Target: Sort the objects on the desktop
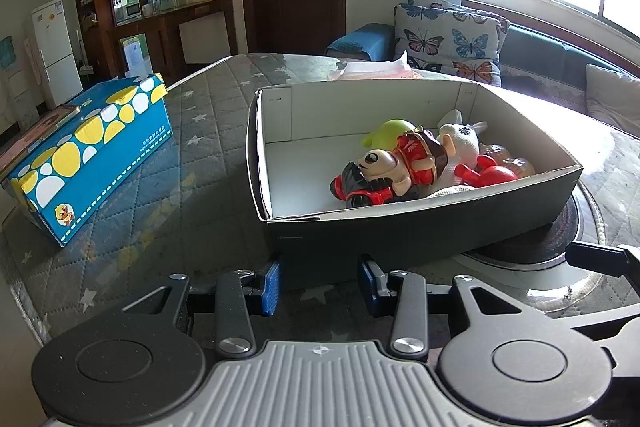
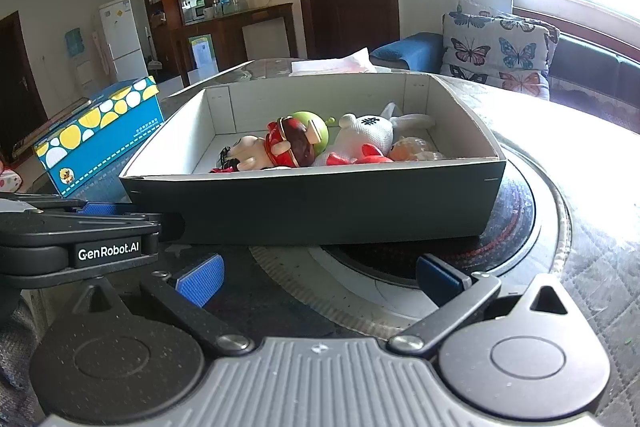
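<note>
**Toys gathered in the box, both jaws apart**

We see the desk (image 1: pixel 208 131) under a quilted star cover. Just ahead of our jaws stands the dark open box (image 1: pixel 420 223), its near wall close to them. Far to the left of the jaws lies a blue carton (image 1: pixel 92 155) with yellow dots. Inside the box, at its right side, the toys (image 1: pixel 404 163) lie in one heap. Our left gripper (image 1: pixel 319 285) and right gripper (image 2: pixel 320 277) both stand apart and hold nothing.
</note>
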`<state>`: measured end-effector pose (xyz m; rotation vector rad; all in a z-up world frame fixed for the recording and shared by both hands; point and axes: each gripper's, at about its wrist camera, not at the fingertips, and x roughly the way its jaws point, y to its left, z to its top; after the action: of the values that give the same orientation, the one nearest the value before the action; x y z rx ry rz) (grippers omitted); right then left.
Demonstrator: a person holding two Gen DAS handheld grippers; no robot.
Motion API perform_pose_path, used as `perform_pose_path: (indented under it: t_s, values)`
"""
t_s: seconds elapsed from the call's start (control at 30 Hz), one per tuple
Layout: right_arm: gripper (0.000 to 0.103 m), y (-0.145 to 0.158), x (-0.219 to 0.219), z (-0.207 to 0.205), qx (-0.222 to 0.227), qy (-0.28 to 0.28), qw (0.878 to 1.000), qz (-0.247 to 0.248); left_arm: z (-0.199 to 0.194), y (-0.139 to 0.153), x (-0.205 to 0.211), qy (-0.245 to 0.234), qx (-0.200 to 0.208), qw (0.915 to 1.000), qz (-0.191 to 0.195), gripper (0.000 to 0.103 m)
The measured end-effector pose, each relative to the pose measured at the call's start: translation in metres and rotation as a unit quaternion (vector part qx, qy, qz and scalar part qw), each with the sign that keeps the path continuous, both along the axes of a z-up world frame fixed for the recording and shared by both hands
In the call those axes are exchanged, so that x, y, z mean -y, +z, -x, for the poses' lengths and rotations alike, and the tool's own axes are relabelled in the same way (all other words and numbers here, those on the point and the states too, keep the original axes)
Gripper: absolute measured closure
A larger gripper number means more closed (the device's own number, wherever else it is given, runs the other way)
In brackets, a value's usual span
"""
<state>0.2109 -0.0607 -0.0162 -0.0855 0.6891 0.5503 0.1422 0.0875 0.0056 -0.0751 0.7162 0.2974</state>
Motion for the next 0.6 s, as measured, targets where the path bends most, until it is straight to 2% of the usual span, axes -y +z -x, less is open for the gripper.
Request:
perform_pose_path:
  t_s: [0.6]
  values:
    - [0.0, 0.0013, 0.0006, 0.0015, 0.004, 0.0, 1.0, 0.001, 0.0009, 0.0, -0.0002, 0.008, -0.001, 1.0, 0.001, 0.061]
